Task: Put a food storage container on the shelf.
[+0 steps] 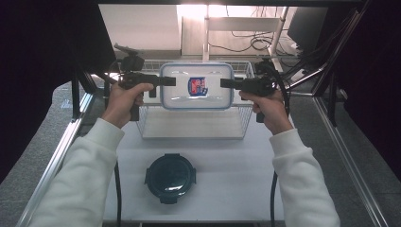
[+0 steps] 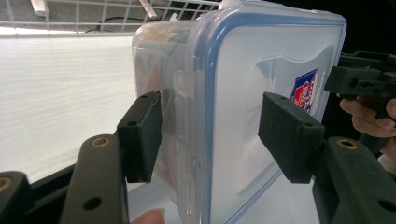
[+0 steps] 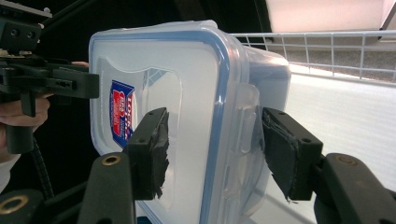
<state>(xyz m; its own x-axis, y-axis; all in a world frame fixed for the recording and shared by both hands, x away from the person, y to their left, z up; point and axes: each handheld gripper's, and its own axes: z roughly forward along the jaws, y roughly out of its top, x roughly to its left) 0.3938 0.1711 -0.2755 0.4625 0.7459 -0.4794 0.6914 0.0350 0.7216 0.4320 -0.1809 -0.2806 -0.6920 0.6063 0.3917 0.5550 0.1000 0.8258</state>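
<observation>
A clear rectangular plastic container (image 1: pixel 196 97) with a blue-sealed lid and a red and blue sticker hangs in the air over a white wire basket (image 1: pixel 246 118). My left gripper (image 1: pixel 168 81) is shut on its left end and my right gripper (image 1: pixel 227 83) on its right end. In the left gripper view the container (image 2: pixel 261 56) stands on edge between my jaws (image 2: pixel 215 137), one pad on the lid and one on the side latch. The right gripper view shows the same grip (image 3: pixel 217 151) on the container (image 3: pixel 187 60) from the opposite end.
A round dark lidded container (image 1: pixel 170 177) sits on the white table (image 1: pixel 236 179), nearer the person than the basket. The basket's wire rim (image 3: pixel 327 46) runs behind the held container. Metal frame rails border the table on both sides.
</observation>
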